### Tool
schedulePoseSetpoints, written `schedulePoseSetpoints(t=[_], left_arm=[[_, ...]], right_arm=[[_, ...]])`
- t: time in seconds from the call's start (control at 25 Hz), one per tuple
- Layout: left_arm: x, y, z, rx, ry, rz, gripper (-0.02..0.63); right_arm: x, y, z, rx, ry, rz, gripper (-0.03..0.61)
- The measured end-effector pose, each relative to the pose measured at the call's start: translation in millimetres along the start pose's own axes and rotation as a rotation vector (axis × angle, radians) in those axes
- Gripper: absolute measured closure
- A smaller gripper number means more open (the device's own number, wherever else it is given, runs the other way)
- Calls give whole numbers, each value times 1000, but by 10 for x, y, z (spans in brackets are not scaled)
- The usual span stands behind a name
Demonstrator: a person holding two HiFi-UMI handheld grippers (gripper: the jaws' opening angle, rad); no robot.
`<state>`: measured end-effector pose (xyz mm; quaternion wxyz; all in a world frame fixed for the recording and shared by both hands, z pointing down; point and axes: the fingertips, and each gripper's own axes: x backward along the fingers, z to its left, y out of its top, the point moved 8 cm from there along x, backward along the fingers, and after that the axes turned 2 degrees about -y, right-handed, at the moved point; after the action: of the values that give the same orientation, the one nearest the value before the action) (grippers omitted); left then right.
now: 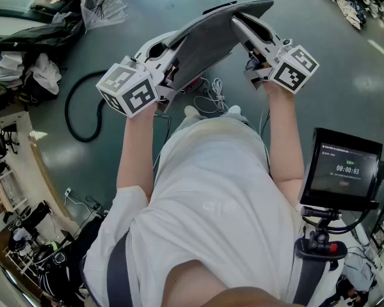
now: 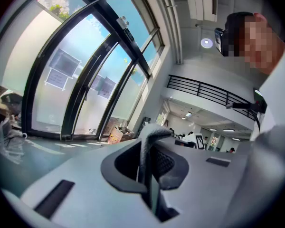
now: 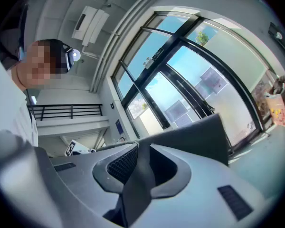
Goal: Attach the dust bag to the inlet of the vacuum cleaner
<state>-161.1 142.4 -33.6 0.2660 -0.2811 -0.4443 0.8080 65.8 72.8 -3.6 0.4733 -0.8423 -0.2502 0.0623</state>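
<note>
The dust bag (image 1: 205,40), a flat dark grey fabric piece, is held up in front of the person, stretched between both grippers. My left gripper (image 1: 173,62) is shut on its left edge; in the left gripper view a folded strip of the bag (image 2: 151,141) stands pinched between the jaws of the left gripper (image 2: 152,172). My right gripper (image 1: 243,27) is shut on the bag's right edge. In the right gripper view the grey fabric (image 3: 190,134) runs out from the jaws of the right gripper (image 3: 137,175). I see no vacuum cleaner inlet in any view.
Below the bag is a grey-green floor with a black hose loop (image 1: 77,117) at the left and white cables (image 1: 211,98) near the person's feet. Clutter and bags (image 1: 32,50) lie at the far left. A small screen on a mount (image 1: 344,171) stands at the right.
</note>
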Motion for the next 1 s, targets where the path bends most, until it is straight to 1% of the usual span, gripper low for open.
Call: schedulePoseSetpoints(t=[0.04,0.08,0.12,0.16,0.2,0.28,0.32,0.36,0.4,0.44,0.48,0.56,0.64,0.68,0.72,0.76,0.8,0.84,0.88,0.92,1.0], left_arm=[[7,-1,-8,33,19,-8,598],[6,-3,-10,63,35,-14,598],[-9,-6,1,88,48,-15,598],[-48,-17,34,106,57,-9,598],[-118,-45,88,118,63,4,598],[-343,-176,199,132,69,45,598],[-460,-265,216,139,65,67,598],[-557,-348,195,147,52,86,598],[-633,-417,144,159,23,102,598],[-694,-470,74,175,-28,119,598],[-749,-518,-2,198,-97,140,598],[-854,-642,-136,260,-255,191,598],[-922,-797,-164,333,-372,224,598],[-921,-860,-92,374,-409,223,598],[-891,-908,56,412,-434,214,598],[-843,-948,269,440,-454,207,598],[-796,-989,507,455,-477,210,598],[-766,-1040,716,465,-512,225,598],[-761,-1101,855,482,-561,245,598],[-780,-1169,919,508,-618,264,598],[-855,-1298,929,591,-721,270,598]], right_arm=[[88,-42,-62,-10,-20,18,518],[166,-91,-131,-21,-36,38,496],[225,-158,-213,-33,-45,62,399],[256,-253,-315,-44,-46,91,331],[261,-387,-444,-50,-40,122,312],[246,-748,-733,-32,-27,173,245],[252,-936,-834,-5,-21,187,198],[265,-1095,-881,34,-7,194,137],[273,-1213,-880,77,17,202,102],[268,-1293,-850,114,53,211,88],[245,-1344,-809,141,93,215,66],[187,-1402,-733,174,169,197,66],[132,-1467,-673,167,234,172,67],[78,-1525,-633,154,268,167,71],[-11,-1611,-584,145,301,166,123],[-132,-1728,-536,142,325,166,249],[-264,-1866,-509,133,331,162,387],[-379,-2005,-510,108,315,148,552],[-451,-2122,-525,65,288,121,571],[-478,-2202,-538,15,264,85,571],[-441,-2276,-561,-61,236,35,571]])
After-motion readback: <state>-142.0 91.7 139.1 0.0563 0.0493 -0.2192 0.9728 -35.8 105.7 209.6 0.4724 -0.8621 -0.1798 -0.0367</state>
